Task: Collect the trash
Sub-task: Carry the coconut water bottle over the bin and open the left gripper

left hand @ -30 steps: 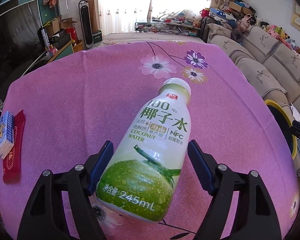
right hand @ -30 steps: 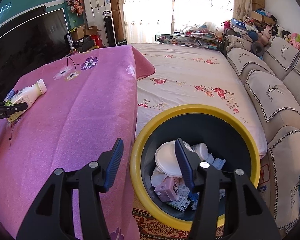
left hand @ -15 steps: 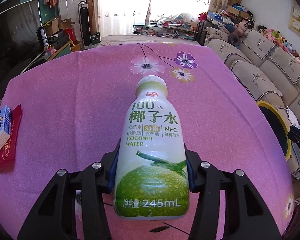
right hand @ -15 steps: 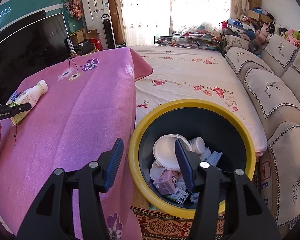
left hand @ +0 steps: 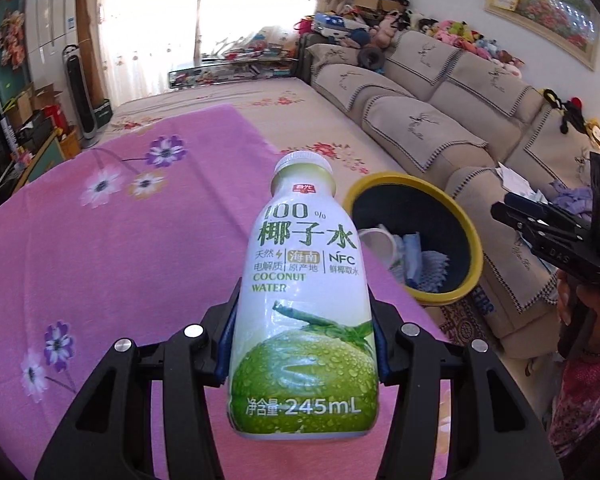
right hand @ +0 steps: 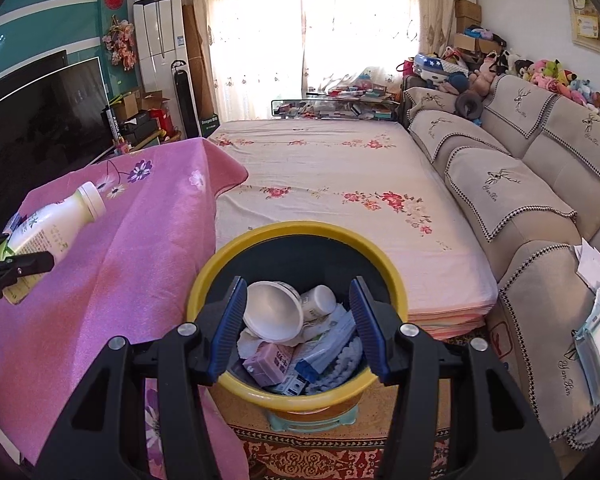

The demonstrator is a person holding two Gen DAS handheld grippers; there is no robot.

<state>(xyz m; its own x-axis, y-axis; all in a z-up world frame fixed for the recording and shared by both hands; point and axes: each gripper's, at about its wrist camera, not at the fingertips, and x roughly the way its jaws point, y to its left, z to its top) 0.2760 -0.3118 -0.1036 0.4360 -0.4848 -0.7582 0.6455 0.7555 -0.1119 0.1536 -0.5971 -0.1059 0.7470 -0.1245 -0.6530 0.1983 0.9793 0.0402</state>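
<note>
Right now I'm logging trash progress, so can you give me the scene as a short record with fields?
held item: coconut water bottle, capped, lifted off the pink tablecloth
left claw: shut on the bottle's lower body
right claw: open, holding nothing, over the bin
bin: yellow-rimmed trash bin beside the table, not full
bin contents: white cup, small white bottle, pink carton, wrappers
status: bottle not yet in bin

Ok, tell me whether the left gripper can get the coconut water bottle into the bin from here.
Probably yes: the left gripper grips the coconut water bottle above the pink cloth, and the bin stands open with nothing between.
</note>
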